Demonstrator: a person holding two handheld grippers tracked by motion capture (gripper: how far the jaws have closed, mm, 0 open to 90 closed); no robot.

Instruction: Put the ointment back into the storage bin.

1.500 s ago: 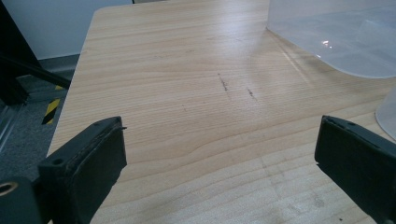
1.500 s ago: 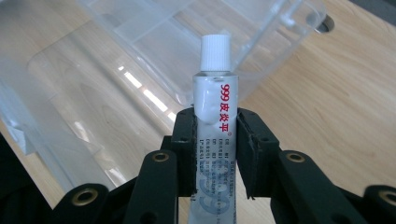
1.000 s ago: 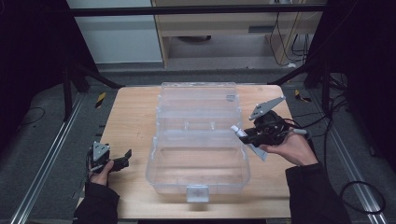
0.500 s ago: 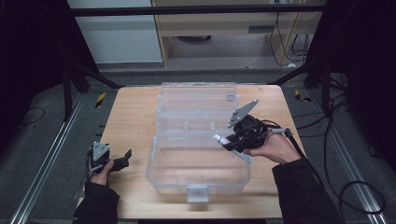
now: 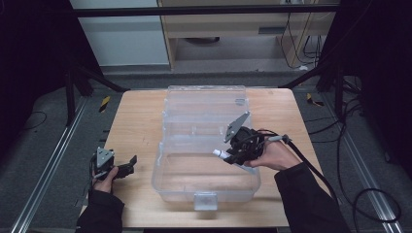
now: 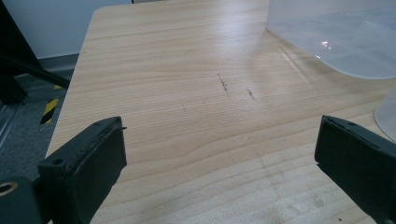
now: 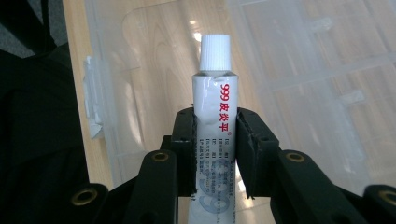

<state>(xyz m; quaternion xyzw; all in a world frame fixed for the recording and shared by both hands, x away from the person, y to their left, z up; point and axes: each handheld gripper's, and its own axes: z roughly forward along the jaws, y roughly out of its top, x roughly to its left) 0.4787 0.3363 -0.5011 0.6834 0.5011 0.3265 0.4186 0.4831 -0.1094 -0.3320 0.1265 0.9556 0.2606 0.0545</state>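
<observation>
My right tool [image 7: 215,135] clamped on tube [image 7: 215,107] over open plastic box [image 5: 204,187]; left tool [image 6: 219,163] apart, idle at 8 o'clock on table [image 5: 136,121]; next, lower and let go

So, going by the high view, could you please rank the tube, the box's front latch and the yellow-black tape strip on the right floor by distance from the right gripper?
1. The tube, clamped in the right gripper fingers.
2. The front latch, below-left on the clear box.
3. The tape strip, on the floor beyond the table's right edge.
</observation>
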